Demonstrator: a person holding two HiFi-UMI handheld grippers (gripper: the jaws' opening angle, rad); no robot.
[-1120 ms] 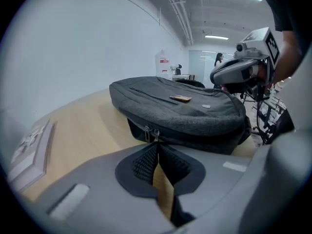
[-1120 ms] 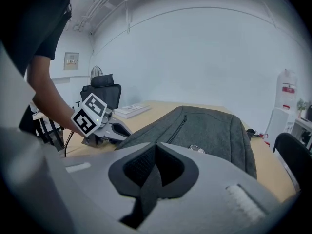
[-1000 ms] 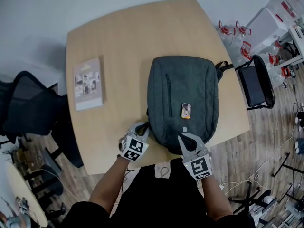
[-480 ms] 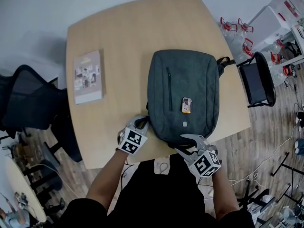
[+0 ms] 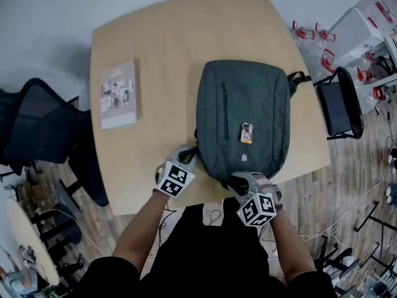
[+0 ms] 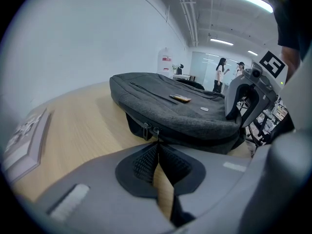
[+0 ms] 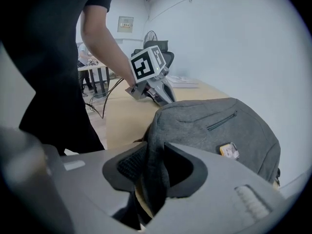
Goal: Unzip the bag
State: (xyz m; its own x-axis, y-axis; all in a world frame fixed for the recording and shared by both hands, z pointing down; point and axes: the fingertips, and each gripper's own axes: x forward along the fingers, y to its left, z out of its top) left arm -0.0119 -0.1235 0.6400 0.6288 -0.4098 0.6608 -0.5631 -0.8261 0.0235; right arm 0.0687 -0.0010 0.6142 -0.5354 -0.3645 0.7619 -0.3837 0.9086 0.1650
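Nearest, the right tool (image 7: 154, 165) pinches the bag's (image 5: 243, 117) near edge, its jaws just closing; the left tool (image 6: 157, 144) is clamped on a zip pull (image 6: 155, 130) at the near-left corner, and the bag lies flat on the surface (image 5: 161, 48).

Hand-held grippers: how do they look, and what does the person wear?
The left hand-held gripper and right hand-held gripper are grey, with dark textured pads and a white cube bearing black square markers. The person wears a black short-sleeved shirt.
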